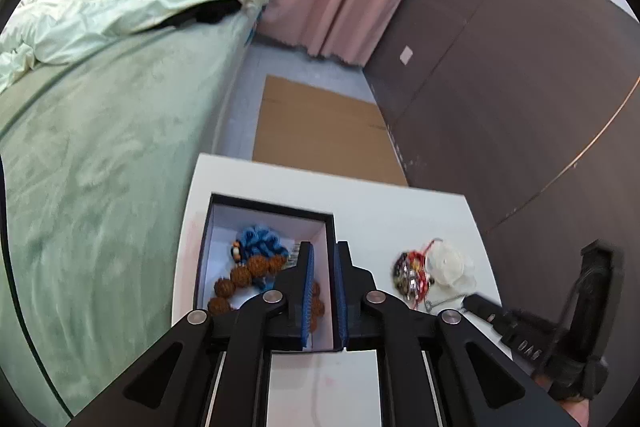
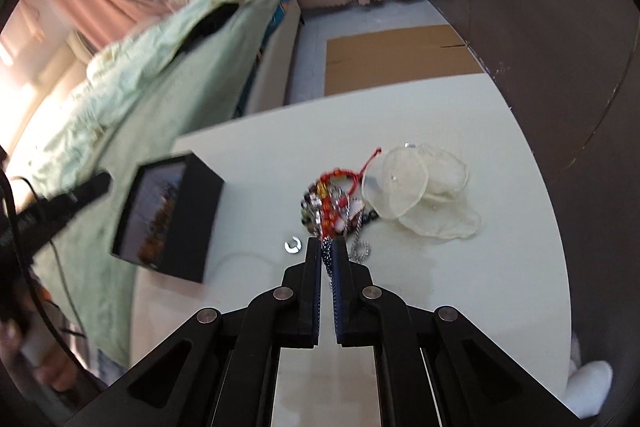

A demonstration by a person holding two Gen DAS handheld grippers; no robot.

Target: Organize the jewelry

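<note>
1. Your L gripper (image 1: 323, 251) sits over the right wall of the box (image 1: 330, 267). Jaws narrow, blue pads astride that wall w/ a gap each side; can't tell if a pad touches it. Nothing gripped.
2. Box is black outside, white inside, open top, at the table's (image 1: 400, 211) left edge near the far-left corner. Inside: brown bead bracelet (image 1: 236, 277) along the near side, blue piece (image 1: 262, 241) behind it toward the far wall.
3. Your R gripper (image 2: 327, 245) is closed on a thin dark chain (image 2: 328, 259); the chain runs down between the pads. Tips are just at the near edge of the jewelry pile (image 2: 332, 201).
4. Pile is mid-table, right of the box and well apart from it: red cord beads, silver bits, ball chain all tangled, individual pcs hard to separate.
5. Shell discs (image 2: 424, 187), pale and translucent, overlap just right of the pile, touching it.
6. Small silver C-shaped clip (image 2: 293, 245) lies alone on the table, just left of the R tips, between pile and box.
</note>
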